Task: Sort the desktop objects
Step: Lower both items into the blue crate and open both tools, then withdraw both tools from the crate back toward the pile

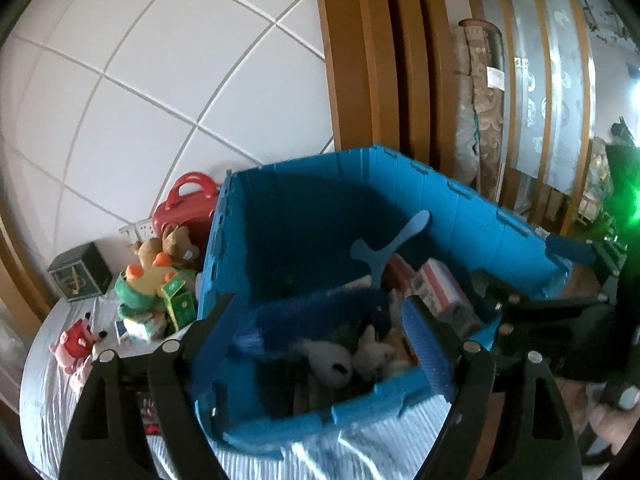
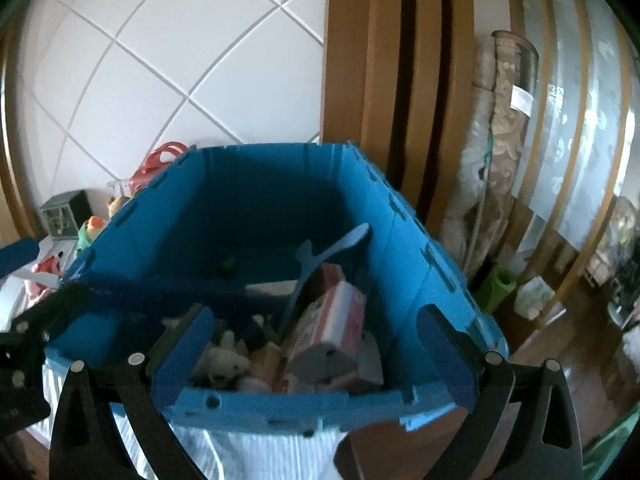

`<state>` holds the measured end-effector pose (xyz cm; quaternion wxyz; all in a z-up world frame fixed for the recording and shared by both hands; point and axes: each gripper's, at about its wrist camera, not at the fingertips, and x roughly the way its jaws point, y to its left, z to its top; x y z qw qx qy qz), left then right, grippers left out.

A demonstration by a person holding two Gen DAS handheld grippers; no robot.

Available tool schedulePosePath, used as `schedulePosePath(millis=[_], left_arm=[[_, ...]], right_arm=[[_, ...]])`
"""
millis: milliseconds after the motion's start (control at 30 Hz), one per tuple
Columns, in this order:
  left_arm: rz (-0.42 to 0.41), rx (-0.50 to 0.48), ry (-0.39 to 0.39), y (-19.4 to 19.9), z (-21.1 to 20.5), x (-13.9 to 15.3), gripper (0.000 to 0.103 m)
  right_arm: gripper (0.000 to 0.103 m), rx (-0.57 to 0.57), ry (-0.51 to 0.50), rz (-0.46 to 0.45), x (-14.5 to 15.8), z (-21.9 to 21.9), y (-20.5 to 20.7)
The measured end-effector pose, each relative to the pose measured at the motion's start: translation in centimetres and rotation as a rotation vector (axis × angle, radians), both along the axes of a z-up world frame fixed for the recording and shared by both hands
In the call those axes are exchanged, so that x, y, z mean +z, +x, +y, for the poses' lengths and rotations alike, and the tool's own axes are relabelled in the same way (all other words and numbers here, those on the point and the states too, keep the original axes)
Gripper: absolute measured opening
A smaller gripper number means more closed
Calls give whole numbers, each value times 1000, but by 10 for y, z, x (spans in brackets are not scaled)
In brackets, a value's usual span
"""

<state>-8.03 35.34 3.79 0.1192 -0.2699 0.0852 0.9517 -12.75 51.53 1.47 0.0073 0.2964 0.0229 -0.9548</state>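
A blue folding crate [image 1: 400, 192] [image 2: 280, 200] stands on the cloth-covered table. It holds a pink-and-white carton [image 2: 340, 316], white plush toys [image 1: 332, 360] [image 2: 228, 364], a blue Y-shaped piece [image 1: 380, 248] and a dark blue fuzzy brush [image 1: 304, 312] [image 2: 180, 284]. My left gripper [image 1: 318, 304] is open and straddles the crate's near left corner. The brush lies just ahead between its fingers, and no pad presses on it. My right gripper [image 2: 316, 320] is wide open over the crate's near edge, with nothing between its pads [image 2: 200, 332].
Left of the crate lie a red case [image 1: 188, 204], a brown teddy [image 1: 176, 244], a green-and-yellow duck plush [image 1: 144, 280], a green carton [image 1: 180, 300], a pink plush [image 1: 76, 344] and a dark clock box [image 1: 80, 272]. Rolled rugs [image 2: 500, 140] lean behind at the right.
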Motion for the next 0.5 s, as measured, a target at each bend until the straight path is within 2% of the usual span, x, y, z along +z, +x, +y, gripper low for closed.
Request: schedulePosePath(millis=[267, 500], left_arm=[[-18, -26, -5, 25, -21, -9, 83], [8, -42, 9, 51, -67, -6, 83]], right_arm=[[103, 27, -5, -9, -3, -20, 23], [103, 45, 3, 8, 3, -62, 50]])
